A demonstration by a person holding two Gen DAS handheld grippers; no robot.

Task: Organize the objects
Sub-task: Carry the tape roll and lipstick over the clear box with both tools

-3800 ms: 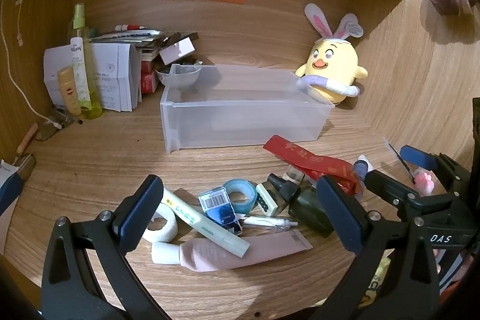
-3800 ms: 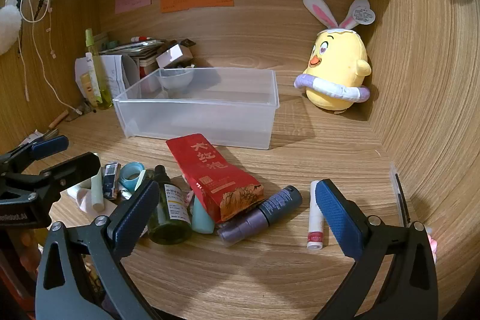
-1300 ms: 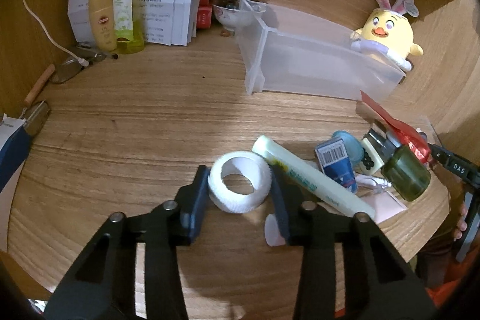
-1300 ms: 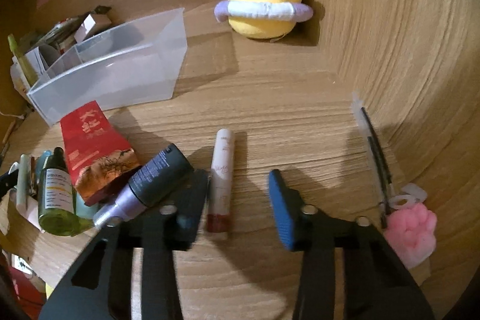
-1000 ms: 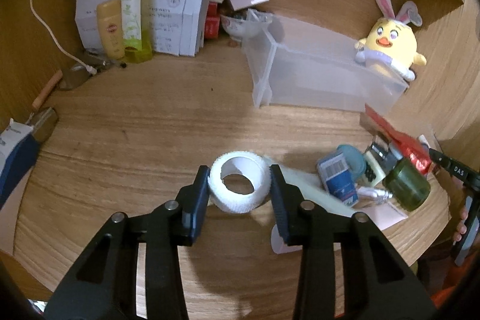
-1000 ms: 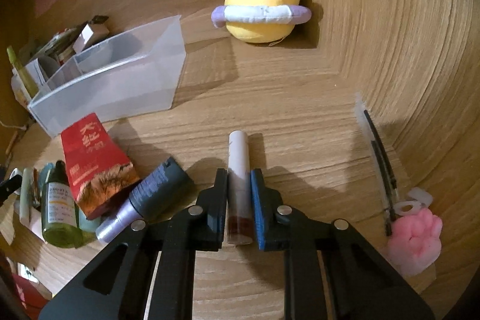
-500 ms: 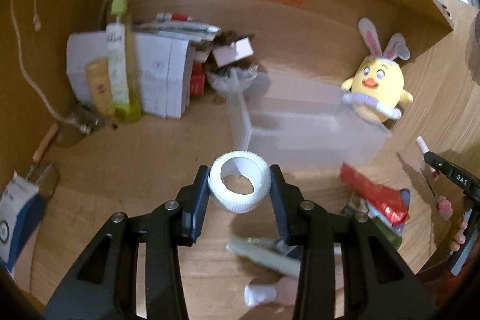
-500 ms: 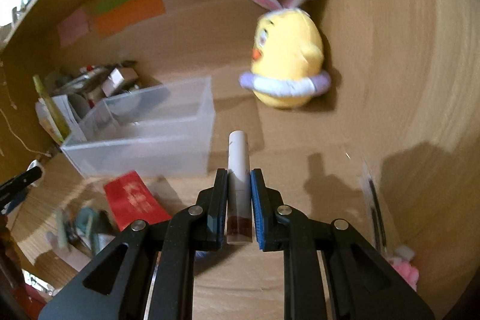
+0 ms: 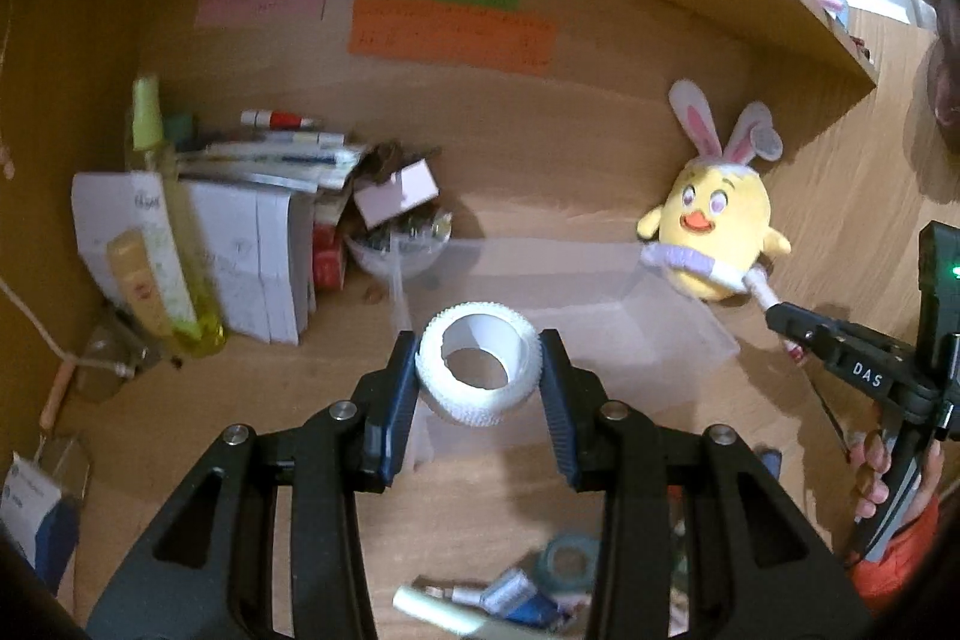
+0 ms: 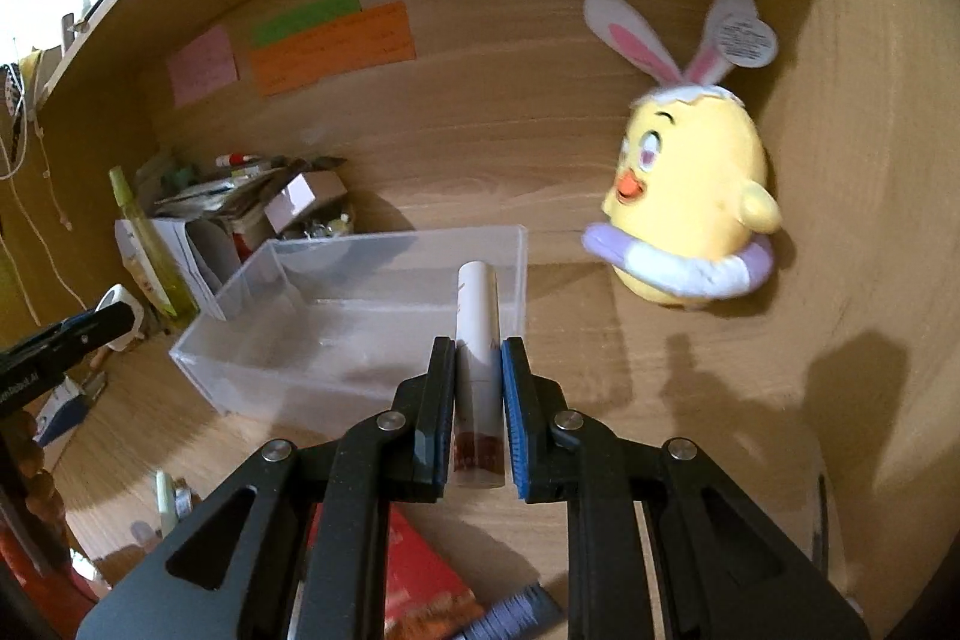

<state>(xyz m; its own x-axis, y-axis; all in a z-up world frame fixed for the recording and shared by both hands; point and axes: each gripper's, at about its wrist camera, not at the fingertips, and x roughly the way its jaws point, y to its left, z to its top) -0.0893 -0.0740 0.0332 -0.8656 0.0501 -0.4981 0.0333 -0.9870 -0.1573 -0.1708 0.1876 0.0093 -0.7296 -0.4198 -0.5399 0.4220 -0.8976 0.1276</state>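
My left gripper (image 9: 478, 381) is shut on a white tape roll (image 9: 477, 379), held in the air in front of the clear plastic bin (image 9: 678, 340). In the right wrist view my right gripper (image 10: 477, 400) is shut on a slim white tube (image 10: 477, 334) with a dark red end, lifted over the near right part of the clear plastic bin (image 10: 252, 370). The bin looks empty inside. The right gripper (image 9: 798, 325) also shows at the right edge of the left wrist view, held by a hand (image 9: 870, 478). Leftover items lie low on the desk: a teal tape ring (image 9: 567, 559) and a red packet (image 10: 420, 574).
A yellow chick plush with bunny ears (image 10: 690, 196) sits at the back right against the wooden wall. Papers, boxes and a tall yellow-green bottle (image 9: 174, 244) crowd the back left. A small bowl (image 9: 399, 244) stands behind the bin's left end. Sticky notes (image 9: 450, 31) hang on the back wall.
Both grippers have risen off the desk with their loads and moved toward the bin. The loose items have dropped to the bottom of both views.
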